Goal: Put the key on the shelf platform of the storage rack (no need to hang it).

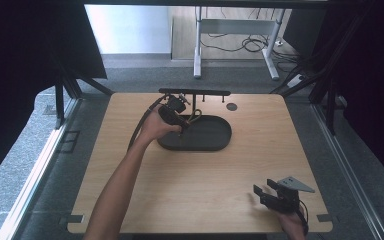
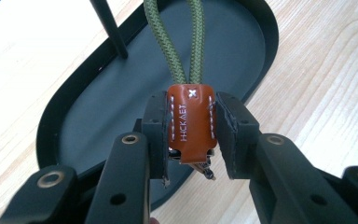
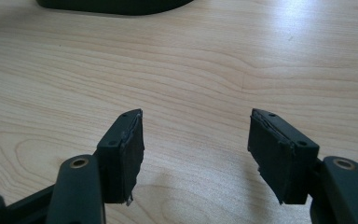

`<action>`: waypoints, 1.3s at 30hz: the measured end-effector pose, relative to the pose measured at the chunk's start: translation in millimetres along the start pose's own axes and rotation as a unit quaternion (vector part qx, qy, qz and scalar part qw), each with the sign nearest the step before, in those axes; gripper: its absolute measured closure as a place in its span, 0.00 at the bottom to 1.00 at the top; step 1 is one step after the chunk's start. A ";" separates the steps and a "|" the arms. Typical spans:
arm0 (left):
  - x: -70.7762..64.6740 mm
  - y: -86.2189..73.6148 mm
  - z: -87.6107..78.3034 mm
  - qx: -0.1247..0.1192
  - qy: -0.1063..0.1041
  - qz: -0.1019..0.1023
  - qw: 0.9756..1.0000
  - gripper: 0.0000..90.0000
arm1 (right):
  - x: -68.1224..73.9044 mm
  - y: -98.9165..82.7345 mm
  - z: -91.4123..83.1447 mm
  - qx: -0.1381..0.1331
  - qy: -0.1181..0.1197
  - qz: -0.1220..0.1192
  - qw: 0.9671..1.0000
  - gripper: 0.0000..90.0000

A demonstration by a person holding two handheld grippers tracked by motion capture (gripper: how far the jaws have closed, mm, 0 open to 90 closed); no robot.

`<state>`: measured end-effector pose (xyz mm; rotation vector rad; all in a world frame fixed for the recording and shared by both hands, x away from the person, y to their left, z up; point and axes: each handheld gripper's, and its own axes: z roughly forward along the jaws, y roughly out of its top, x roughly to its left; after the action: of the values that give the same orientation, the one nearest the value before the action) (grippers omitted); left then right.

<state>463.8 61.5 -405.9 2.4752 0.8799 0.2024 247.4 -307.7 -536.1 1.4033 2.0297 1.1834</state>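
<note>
One item in hand: a keyring (image 2: 190,123) made of a brown leather tab stitched in white, with an olive braided cord loop running out of its top and a small metal clip showing below.

- Nearest you: your right claw (image 1: 269,191) rests on the tabletop (image 1: 210,175) at the near right corner, its jaws standing well apart with nothing between them, bare wood ahead.
- Mid tabletop: your left claw (image 1: 186,123) is clamped on the leather tab, one pad on each stitched side, holding it above the dark oval tray (image 1: 220,137).
- Farther: the cord loop (image 2: 177,42) leads up and away from the tab; a black rack (image 1: 195,92) with a thin post stands at the tray's far edge. Whether the loop is on a peg there cannot be told.

Handling, as judged: light and not fragile. The tab is flat, firm and grippy, the best place to hold; you already have it there. The cord is soft and limp, so it will sag and swing rather than keep shape. The clip may dangle and catch on the tray rim.
</note>
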 end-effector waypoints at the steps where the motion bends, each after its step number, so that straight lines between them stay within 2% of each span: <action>1: -1.2 2.1 3.2 0.001 0.001 0.003 1.000 0.75 | 0.1 -0.1 -0.2 0.000 0.001 -0.001 1.000 0.41; 4: -0.8 3.1 4.2 0.000 0.001 0.004 1.000 0.75 | 1.0 -0.2 -0.3 0.001 0.002 -0.003 1.000 0.41; 6: 0.4 3.2 4.1 -0.008 -0.007 -0.001 1.000 0.75 | 1.8 -0.6 -0.4 0.002 0.002 -0.006 1.000 0.41; 8: 0.3 3.3 6.2 -0.002 0.004 0.010 1.000 0.74 | 3.2 -1.1 -0.8 0.002 0.001 -0.009 1.000 0.41; 10: -0.6 2.6 8.6 -0.006 0.009 0.009 1.000 0.74 | 4.4 -1.6 -1.5 0.003 0.001 -0.012 1.000 0.40; 13: 0.4 1.2 12.5 -0.003 0.005 0.010 1.000 0.74 | 4.8 -1.8 -1.8 0.003 0.000 -0.011 1.000 0.40; 17: 2.4 -2.3 18.5 -0.005 0.013 0.001 1.000 0.74 | 4.0 -1.5 -1.6 0.003 -0.001 -0.011 1.000 0.41; 22: 5.8 -8.2 28.4 -0.001 0.009 -0.011 1.000 0.74 | 2.5 -1.7 -2.3 0.001 -0.003 -0.008 1.000 0.41; 30: 8.3 -15.3 40.8 0.011 0.013 -0.013 1.000 0.74 | 1.1 -1.5 -2.2 0.002 -0.007 -0.007 1.000 0.41; 35: 8.3 -18.2 41.8 0.009 0.006 -0.015 1.000 0.69 | 1.8 -1.4 -1.8 0.002 -0.008 -0.009 1.000 0.41; 39: 7.5 -20.3 38.2 -0.003 -0.002 -0.020 1.000 0.68 | 2.0 -1.1 -1.5 0.005 -0.007 -0.011 1.000 0.40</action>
<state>469.9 64.1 -449.2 2.4499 0.9246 0.1854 244.8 -306.6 -535.9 1.3866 2.0399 1.1531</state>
